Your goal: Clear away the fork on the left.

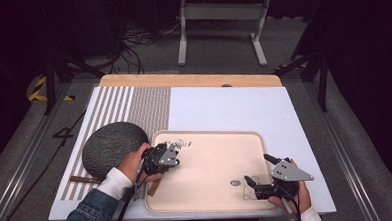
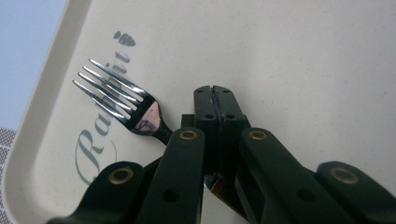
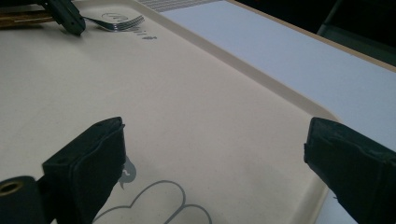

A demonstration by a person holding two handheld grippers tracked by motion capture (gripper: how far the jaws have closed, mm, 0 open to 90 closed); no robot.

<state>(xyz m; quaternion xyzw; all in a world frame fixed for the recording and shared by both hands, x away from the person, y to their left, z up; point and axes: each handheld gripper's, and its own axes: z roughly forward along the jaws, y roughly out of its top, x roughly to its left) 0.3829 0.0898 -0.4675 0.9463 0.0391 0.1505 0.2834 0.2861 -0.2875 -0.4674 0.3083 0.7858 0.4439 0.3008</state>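
Note:
A metal fork [image 2: 126,100] with a brown wooden handle lies slanted over the far left corner of the cream tray [image 1: 210,136], its tines above the printed lettering. My left gripper [image 1: 173,151] is shut on the fork near where metal meets wood; in the left gripper view its jaws [image 2: 217,100] meet with no gap. The right gripper view shows that gripper [image 3: 70,23] far off with the fork [image 3: 119,22] sticking out. My right gripper [image 1: 258,169] hangs open over the tray's near right corner, nothing between its jaws [image 3: 215,144].
A dark round woven mat [image 1: 113,146] lies left of the tray on a striped placemat [image 1: 134,108]. A brown stick-like handle [image 1: 84,179] pokes out from under it. The white board [image 1: 234,106] stretches beyond the tray, with a wooden edge at the far side.

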